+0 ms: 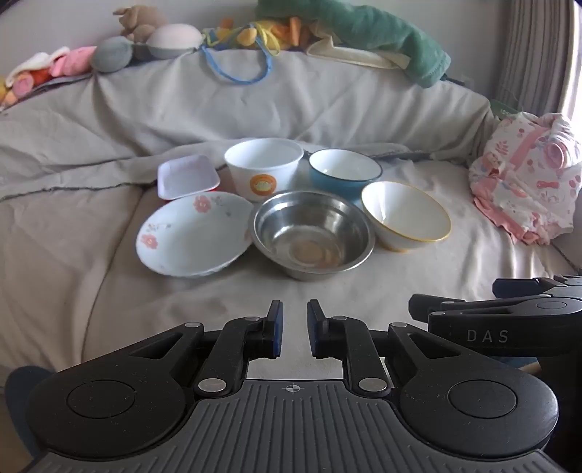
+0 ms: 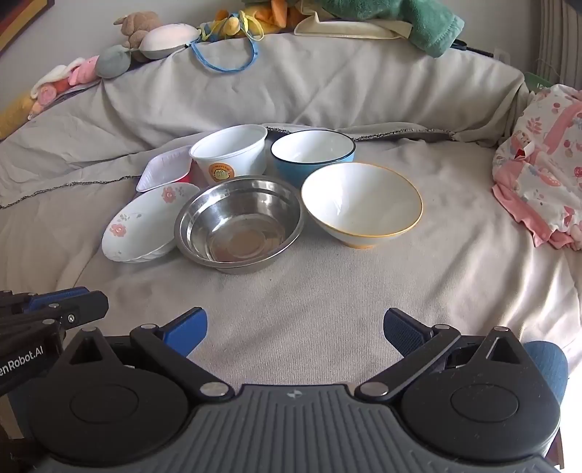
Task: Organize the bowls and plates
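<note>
Several dishes sit clustered on a grey bed cover. A steel bowl (image 1: 313, 234) (image 2: 238, 223) is in front. Left of it lies a flowered plate (image 1: 192, 233) (image 2: 143, 222). Right of it stands a white bowl with a yellow rim (image 1: 405, 218) (image 2: 362, 202). Behind are a white tub with an orange logo (image 1: 263, 165) (image 2: 229, 152), a blue bowl (image 1: 343, 171) (image 2: 313, 151) and a small square dish (image 1: 187, 176) (image 2: 163, 169). My left gripper (image 1: 294, 327) is nearly closed and empty, short of the steel bowl. My right gripper (image 2: 294, 327) is open wide and empty.
A pink patterned cloth bundle (image 1: 527, 174) (image 2: 542, 160) lies at the right. Plush toys (image 1: 109, 51) (image 2: 120, 54) and a green towel (image 1: 382, 36) (image 2: 400, 22) line the raised back edge. The right gripper's body (image 1: 509, 324) shows beside my left one.
</note>
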